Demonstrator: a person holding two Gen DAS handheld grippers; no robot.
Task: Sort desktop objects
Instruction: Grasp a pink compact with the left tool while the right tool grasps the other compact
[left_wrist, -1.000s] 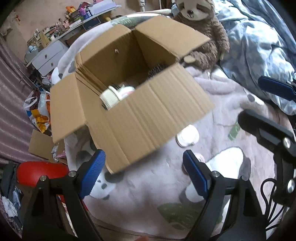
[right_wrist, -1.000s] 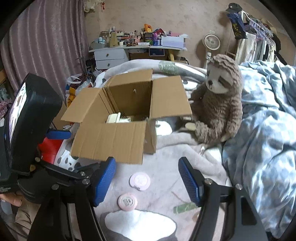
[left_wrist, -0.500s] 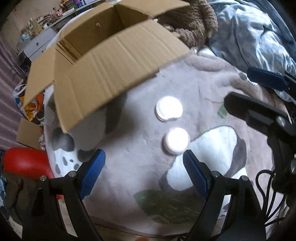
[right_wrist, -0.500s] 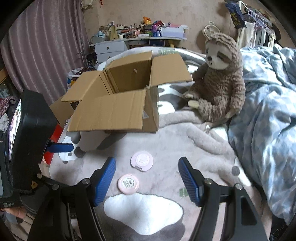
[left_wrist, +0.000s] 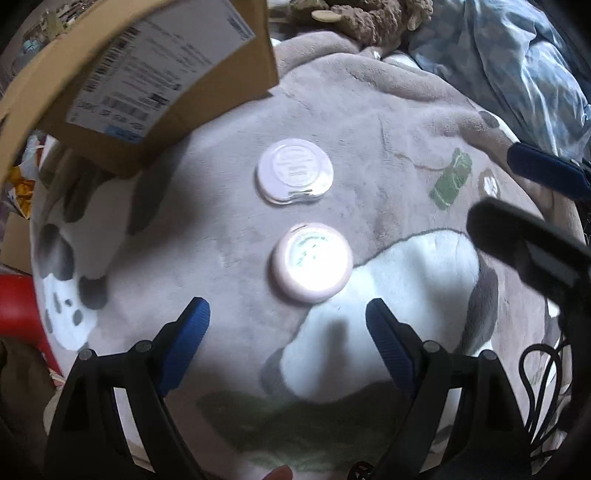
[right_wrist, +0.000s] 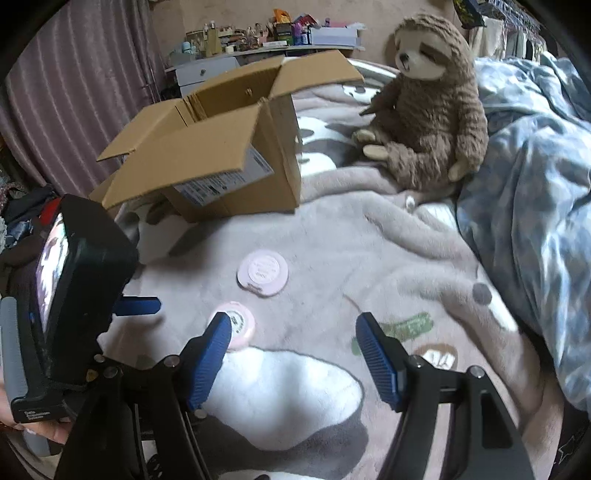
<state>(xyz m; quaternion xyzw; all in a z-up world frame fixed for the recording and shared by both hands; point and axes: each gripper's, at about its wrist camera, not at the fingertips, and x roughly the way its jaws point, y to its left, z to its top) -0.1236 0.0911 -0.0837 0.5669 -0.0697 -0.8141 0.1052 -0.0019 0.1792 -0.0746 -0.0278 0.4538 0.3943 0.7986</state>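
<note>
**Two round compacts on the blanket, both grippers spread and empty**

My right camera took in the whole cardboard box (right_wrist: 236, 147) with its flaps up, the plush sloth (right_wrist: 432, 107) seated beside it and the cluttered desk behind. My left camera, aimed steeply down, caught only the box's labelled wall (left_wrist: 159, 70) and the sloth's feet, but showed both lids from nearly straight above.

Both compacts lay flat, faces up; being round, they had no long axis that I could name. The nearer compact (left_wrist: 312, 264) rested on the grey blanket (left_wrist: 388, 122), just ahead of my left gripper (left_wrist: 286, 315), untouched. The farther compact (left_wrist: 294, 174) lay just beyond it, nearer the box.

From the right, my right gripper (right_wrist: 291, 325) had its jaws apart, holding nothing; its left fingertip (right_wrist: 218, 332) overlapped the nearer compact (right_wrist: 238, 323) in view, contact unclear.
</note>
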